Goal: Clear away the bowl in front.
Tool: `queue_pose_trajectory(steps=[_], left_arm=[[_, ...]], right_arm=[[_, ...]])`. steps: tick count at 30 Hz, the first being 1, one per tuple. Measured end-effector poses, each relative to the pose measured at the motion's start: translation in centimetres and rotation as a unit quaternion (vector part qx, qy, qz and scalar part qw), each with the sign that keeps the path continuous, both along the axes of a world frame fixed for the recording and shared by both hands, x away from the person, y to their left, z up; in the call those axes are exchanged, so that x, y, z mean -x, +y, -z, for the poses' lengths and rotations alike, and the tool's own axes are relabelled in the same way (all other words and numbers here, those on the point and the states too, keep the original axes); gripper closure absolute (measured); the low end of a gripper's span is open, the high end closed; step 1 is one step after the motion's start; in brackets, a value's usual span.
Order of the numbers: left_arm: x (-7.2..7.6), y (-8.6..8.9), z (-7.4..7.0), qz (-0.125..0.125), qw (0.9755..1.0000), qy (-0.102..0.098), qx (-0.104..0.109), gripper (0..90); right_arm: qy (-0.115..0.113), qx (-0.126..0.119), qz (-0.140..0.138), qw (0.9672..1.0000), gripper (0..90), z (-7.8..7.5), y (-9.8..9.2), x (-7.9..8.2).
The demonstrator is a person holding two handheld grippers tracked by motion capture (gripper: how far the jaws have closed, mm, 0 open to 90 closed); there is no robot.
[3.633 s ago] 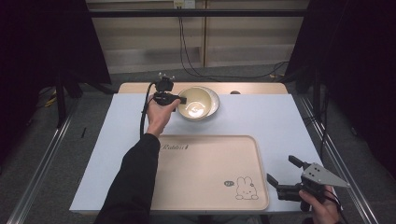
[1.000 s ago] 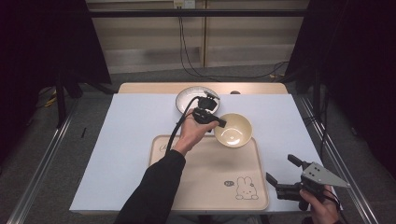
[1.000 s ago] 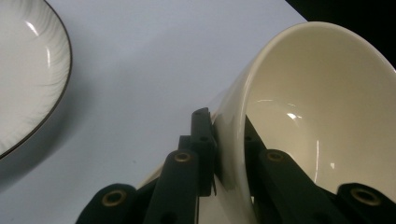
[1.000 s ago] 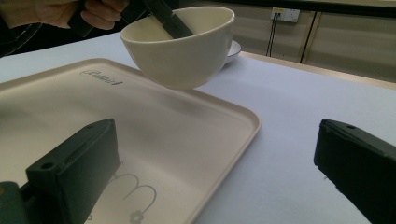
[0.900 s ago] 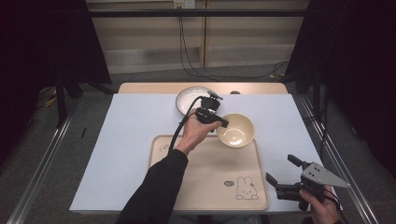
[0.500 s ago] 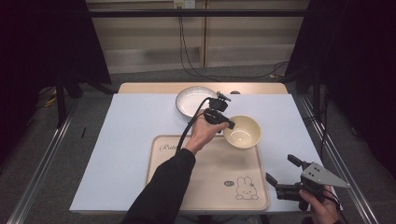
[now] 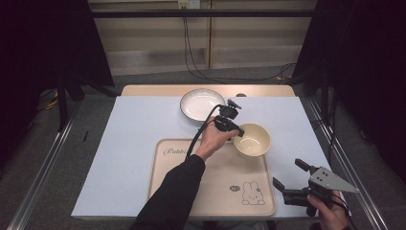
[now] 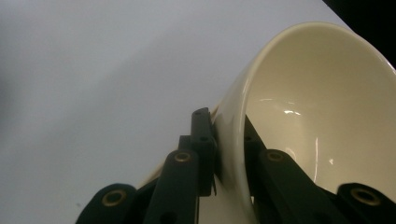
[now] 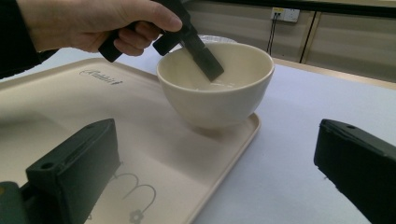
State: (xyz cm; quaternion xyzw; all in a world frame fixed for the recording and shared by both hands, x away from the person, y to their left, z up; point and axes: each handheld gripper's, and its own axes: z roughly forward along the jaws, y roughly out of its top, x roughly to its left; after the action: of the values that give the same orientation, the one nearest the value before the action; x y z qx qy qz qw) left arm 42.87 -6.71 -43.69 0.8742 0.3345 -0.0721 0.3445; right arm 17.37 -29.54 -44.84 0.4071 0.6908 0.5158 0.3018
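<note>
Left gripper (image 7: pixel 234 132) is clamped on the bowl (image 7: pixel 252 139) wall, one jaw inside and one outside, so it carries upright. Bowl sits at the tray (image 7: pixel 210 196) far right corner, likely being set down. Right gripper (image 7: pixel 291 180) gapes idle, near the tray.
</note>
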Motion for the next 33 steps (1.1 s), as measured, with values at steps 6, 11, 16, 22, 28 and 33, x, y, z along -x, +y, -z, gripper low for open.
queue_pose_trajectory(steps=[6,11,16,22,28,33], left_arm=[[0.2,-0.4,0.8,-0.002,1.0,-0.001,-0.003,82.4],[0.1,-0.7,1.2,-0.001,1.0,-0.002,-0.006,82.6],[0.0,-0.5,1.4,-0.009,0.9999,-0.003,-0.001,82.7],[0.1,-0.3,1.6,-0.007,0.9998,-0.018,0.007,83.0],[0.3,-0.4,1.7,-0.006,0.9994,-0.031,0.009,83.0],[0.5,-0.3,1.8,-0.009,0.9991,-0.039,0.012,82.6]], right_arm=[[-0.002,0.0,0.002,1.0,0.0,0.0,0.0,0.0],[-0.003,0.0,0.001,1.0,0.0,0.0,0.0,0.0],[-0.002,-0.001,0.002,1.0,0.0,0.0,-0.1,0.0],[-0.002,0.001,0.001,1.0,0.0,0.0,-0.1,0.1],[-0.003,0.001,0.001,1.0,0.0,0.0,0.0,0.0],[-0.001,0.001,-0.001,1.0,0.0,0.0,0.0,0.0]])
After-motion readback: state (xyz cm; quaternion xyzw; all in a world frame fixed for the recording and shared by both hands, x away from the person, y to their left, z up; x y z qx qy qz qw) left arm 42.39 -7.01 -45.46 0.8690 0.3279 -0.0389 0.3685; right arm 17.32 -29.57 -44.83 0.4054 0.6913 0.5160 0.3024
